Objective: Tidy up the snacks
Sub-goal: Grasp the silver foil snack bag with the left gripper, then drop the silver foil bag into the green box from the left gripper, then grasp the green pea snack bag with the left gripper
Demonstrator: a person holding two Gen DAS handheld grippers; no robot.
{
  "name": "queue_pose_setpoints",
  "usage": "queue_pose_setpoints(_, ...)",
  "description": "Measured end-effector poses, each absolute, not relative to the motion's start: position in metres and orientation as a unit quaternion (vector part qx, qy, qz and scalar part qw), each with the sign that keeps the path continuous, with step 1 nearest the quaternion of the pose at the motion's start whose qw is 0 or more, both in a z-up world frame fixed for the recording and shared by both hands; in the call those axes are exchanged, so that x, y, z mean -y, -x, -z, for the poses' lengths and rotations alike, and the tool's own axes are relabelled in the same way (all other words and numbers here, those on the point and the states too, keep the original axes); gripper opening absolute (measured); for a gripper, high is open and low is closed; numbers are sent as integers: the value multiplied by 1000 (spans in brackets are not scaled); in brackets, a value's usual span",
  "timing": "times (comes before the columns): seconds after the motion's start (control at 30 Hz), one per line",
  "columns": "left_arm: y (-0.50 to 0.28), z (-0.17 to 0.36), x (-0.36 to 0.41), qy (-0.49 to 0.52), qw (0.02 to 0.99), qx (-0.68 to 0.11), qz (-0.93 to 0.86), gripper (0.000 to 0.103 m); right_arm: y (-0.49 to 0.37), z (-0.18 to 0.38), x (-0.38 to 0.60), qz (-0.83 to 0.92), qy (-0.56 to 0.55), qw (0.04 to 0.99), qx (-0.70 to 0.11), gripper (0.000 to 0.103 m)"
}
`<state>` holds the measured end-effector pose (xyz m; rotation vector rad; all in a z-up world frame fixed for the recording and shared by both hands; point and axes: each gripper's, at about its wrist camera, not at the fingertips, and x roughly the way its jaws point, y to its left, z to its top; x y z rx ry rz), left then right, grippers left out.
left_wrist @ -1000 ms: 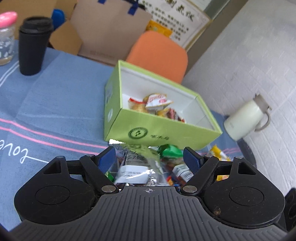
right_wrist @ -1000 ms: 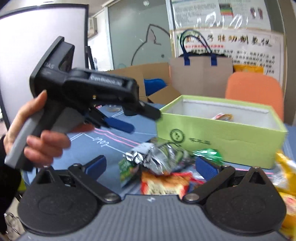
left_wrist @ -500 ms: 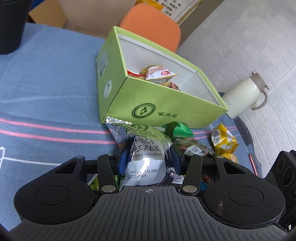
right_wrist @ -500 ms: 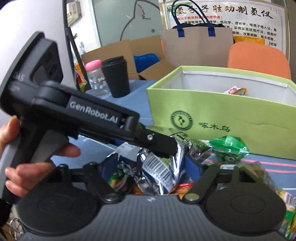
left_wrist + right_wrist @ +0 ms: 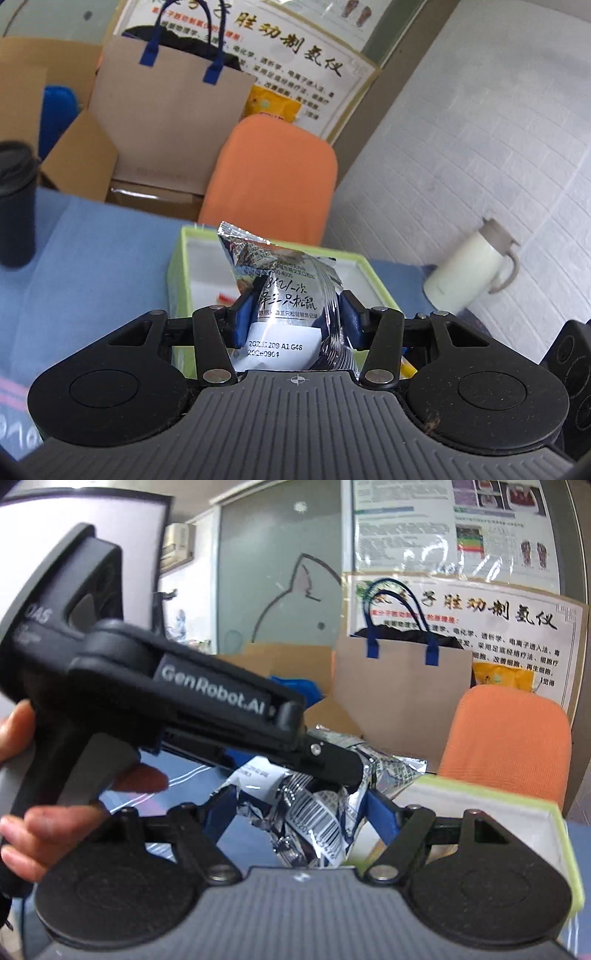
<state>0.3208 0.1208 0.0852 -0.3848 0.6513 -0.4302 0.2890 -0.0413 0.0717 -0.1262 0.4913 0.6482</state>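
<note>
left gripper [image 5: 293, 317] clamped on a silver foil snack packet [image 5: 286, 295], blue pads pressed against both its sides, packet upright with its crimped top edge raised above the fingers. a white date label with black print low on its face.

right gripper [image 5: 295, 812] closed on a second crinkled silver packet [image 5: 314, 812], barcode facing the camera, foil bulging between the blue pads. just above and across it, the other gripper's black body, gripped in a hand [image 5: 44, 805].

beyond the left gripper, a lime-green cardboard box [image 5: 177, 266] with a white inside, open-topped, a bit of red wrapper inside; the rest hidden behind the packet. box on a blue cloth [image 5: 92, 258].

farther out: an orange chair back [image 5: 273, 177], a brown paper bag [image 5: 170, 125] with blue handles, a cream jug [image 5: 469, 273], a black cup [image 5: 14, 206].
</note>
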Motion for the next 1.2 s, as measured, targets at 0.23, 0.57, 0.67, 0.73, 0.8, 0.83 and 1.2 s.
queue_pose_setpoints(0.23,-404,-45,-117,203,890,-364,187,30,-363,-42,45,-314,62,897,-303,76)
queue_pose_setpoints(0.57,-415,-31,-115,174,906,-350,163,55,-370,-32,55,-302,53,899,-312,81)
queue_pose_setpoints(0.67,-387,-49,-122,169,918,-317,168,63,-346,-53,73,-289,49,914,-282,90)
queue_pose_setpoints(0.73,-362,-59,-127,166,926,-295,168,70,-324,-64,84,-284,45,922,-261,93)
queue_pose_setpoints(0.8,-332,-66,-130,156,931,-283,169,71,-296,-70,93,-289,35,923,-250,93)
queue_pose_setpoints(0.83,-318,-66,-131,153,933,-279,168,71,-280,-72,96,-292,30,923,-247,93)
queue_pose_setpoints(1.2,-206,-6,-156,203,902,-366,111,65,-167,-20,46,-358,84,878,-306,93)
